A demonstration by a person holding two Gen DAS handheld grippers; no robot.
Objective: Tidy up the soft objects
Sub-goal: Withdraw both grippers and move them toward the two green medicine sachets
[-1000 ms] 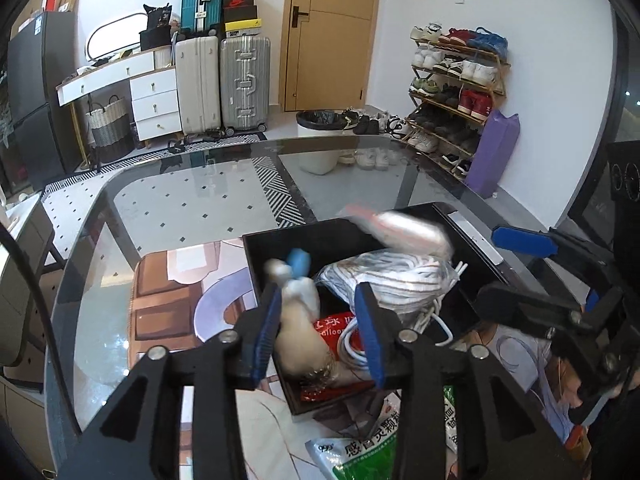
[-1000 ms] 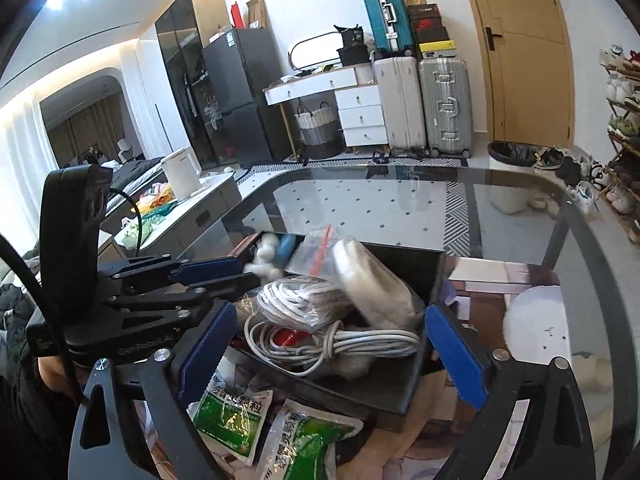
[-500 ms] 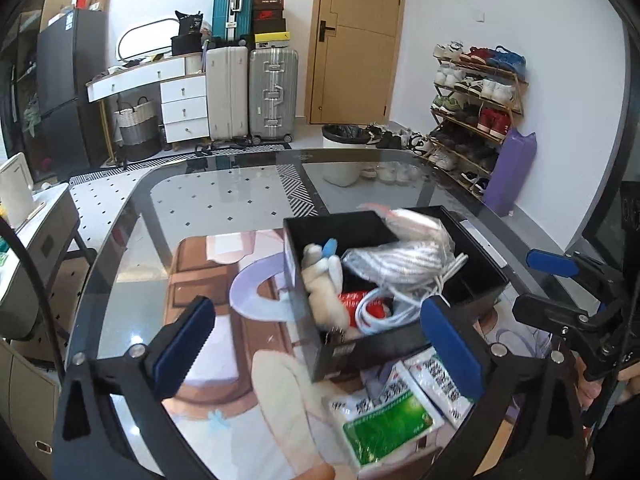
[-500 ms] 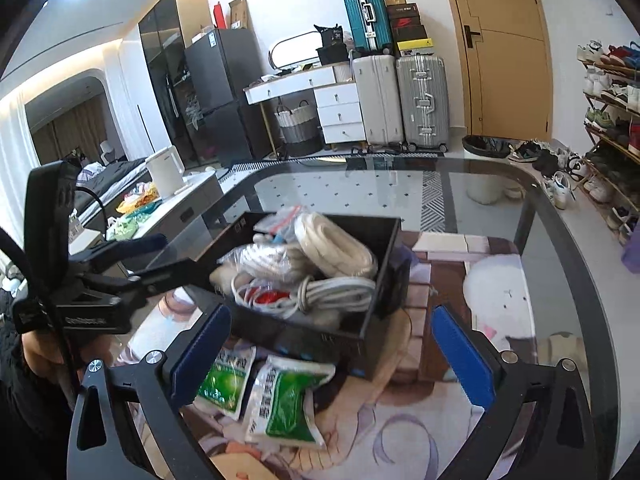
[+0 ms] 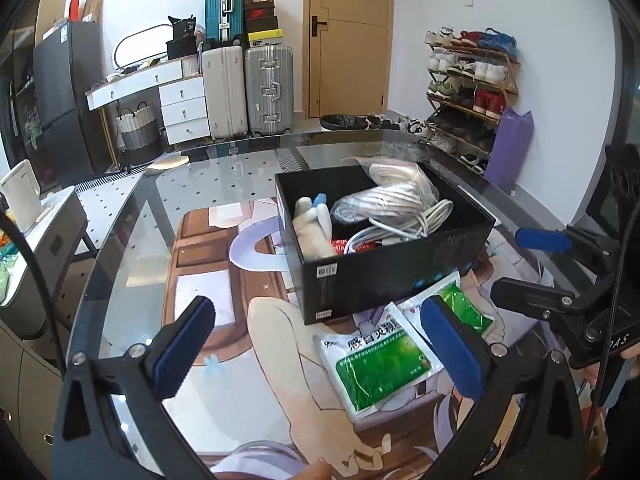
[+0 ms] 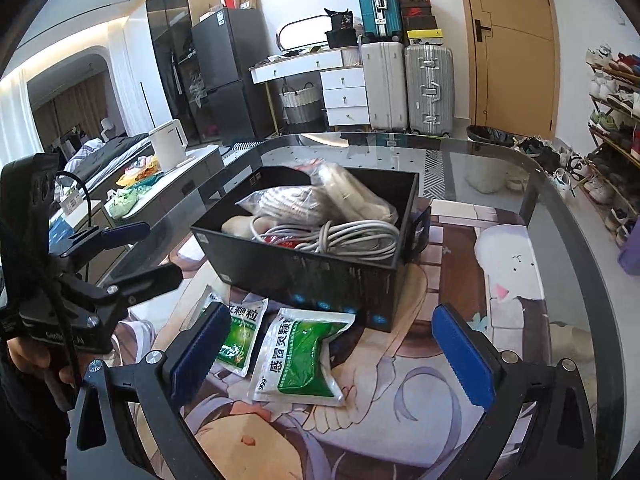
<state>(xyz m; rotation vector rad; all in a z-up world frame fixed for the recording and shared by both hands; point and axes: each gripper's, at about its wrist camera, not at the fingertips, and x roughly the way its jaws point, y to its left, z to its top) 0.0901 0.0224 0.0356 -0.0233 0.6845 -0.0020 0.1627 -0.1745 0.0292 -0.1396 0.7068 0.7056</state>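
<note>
While spread wide and empty, left fingers [image 5: 188, 336] and right fingers [image 6: 200, 346] above glass surface [image 5: 132, 240]; green sachets [image 6: 302, 354] just beyond the fingertips; farther, black box [image 5: 384, 240] holding cables [image 6: 352, 236], plush toy [image 5: 314, 226].

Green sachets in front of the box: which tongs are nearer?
Right, narrowly. The right tongs straddle the green sachets below the black box; the left tongs hover open alongside, one finger overlapping.

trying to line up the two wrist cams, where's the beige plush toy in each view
Left wrist: the beige plush toy stands at the near-left corner of the black box, centre of frame.
Right wrist: only a pale bit of it shows at the box's left end, behind the white cable coil.
Shared landmark: the silver suitcase.
</note>
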